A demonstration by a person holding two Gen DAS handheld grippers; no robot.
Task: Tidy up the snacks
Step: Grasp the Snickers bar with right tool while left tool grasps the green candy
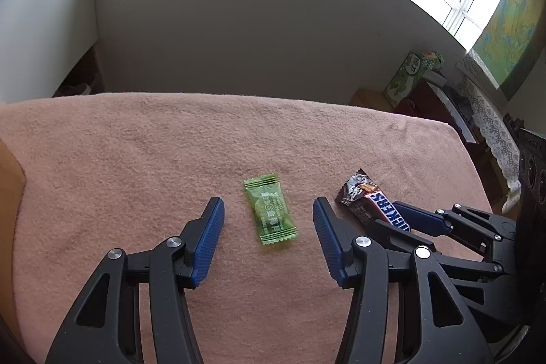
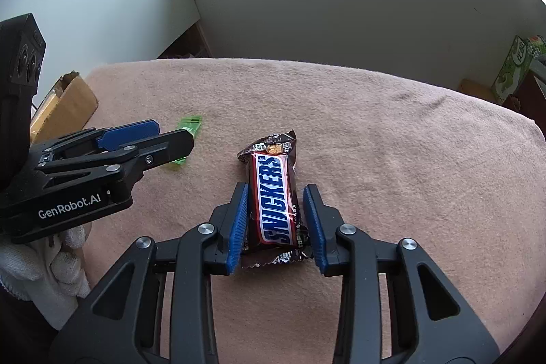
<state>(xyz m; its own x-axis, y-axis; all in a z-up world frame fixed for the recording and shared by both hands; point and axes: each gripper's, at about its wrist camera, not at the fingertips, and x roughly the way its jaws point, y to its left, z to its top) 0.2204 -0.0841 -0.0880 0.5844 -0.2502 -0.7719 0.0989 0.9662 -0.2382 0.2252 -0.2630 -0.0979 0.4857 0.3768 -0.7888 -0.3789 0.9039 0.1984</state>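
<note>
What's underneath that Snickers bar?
The Snickers bar lies flat on a pinkish fuzzy cloth, between the right gripper's blue pads. Whatever the cloth itself covers can't be seen.

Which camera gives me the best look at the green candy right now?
The left wrist view. There the green candy lies whole and unobstructed on the pink cloth, between the open fingers of the left gripper. In the right wrist view, the left gripper covers most of it; only its crimped ends show.
</note>
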